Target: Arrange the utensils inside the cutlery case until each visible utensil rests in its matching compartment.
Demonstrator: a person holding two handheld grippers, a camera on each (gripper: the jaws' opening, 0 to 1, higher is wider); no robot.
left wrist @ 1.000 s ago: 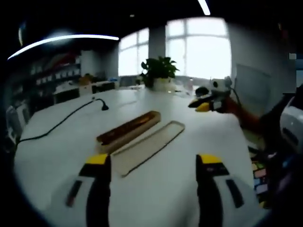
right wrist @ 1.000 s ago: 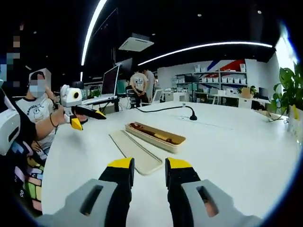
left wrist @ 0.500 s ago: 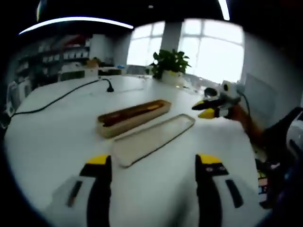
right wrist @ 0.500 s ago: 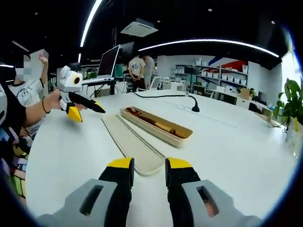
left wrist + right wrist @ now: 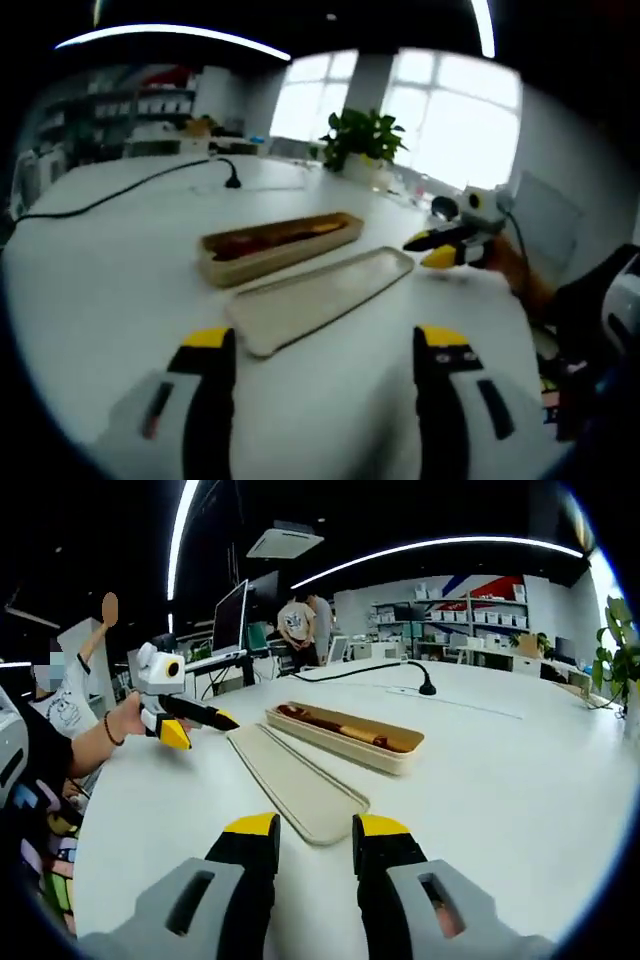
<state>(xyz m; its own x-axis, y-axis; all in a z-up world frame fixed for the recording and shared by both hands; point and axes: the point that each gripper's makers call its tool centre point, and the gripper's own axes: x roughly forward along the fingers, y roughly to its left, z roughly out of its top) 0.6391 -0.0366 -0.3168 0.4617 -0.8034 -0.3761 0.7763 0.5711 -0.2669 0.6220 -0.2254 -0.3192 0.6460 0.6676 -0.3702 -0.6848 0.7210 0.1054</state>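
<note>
The long beige cutlery case [image 5: 280, 243] [image 5: 345, 738] lies on the white table [image 5: 110, 300] with brown utensils [image 5: 340, 730] inside it. Its flat lid [image 5: 320, 298] [image 5: 295, 780] lies beside it, nearer to me. My left gripper [image 5: 325, 345] hovers short of the lid, jaws wide open and holding nothing. In the right gripper view it shows at the left [image 5: 195, 725], held by a hand. My right gripper [image 5: 316, 830] hangs in front of the lid's end, jaws a narrow gap apart and holding nothing. In the left gripper view it shows at the right [image 5: 440, 245].
A black cable with a small stand [image 5: 228, 178] [image 5: 425, 687] runs over the far table. A potted plant [image 5: 365, 140] stands by the windows. A seated person [image 5: 60, 710] is at the table's edge, people [image 5: 298, 630] stand by a monitor [image 5: 228, 620].
Both cameras have moved, so case and lid sit a little differently in each view. Case and lid keep their places on the table. Neither gripper's jaws have changed.
</note>
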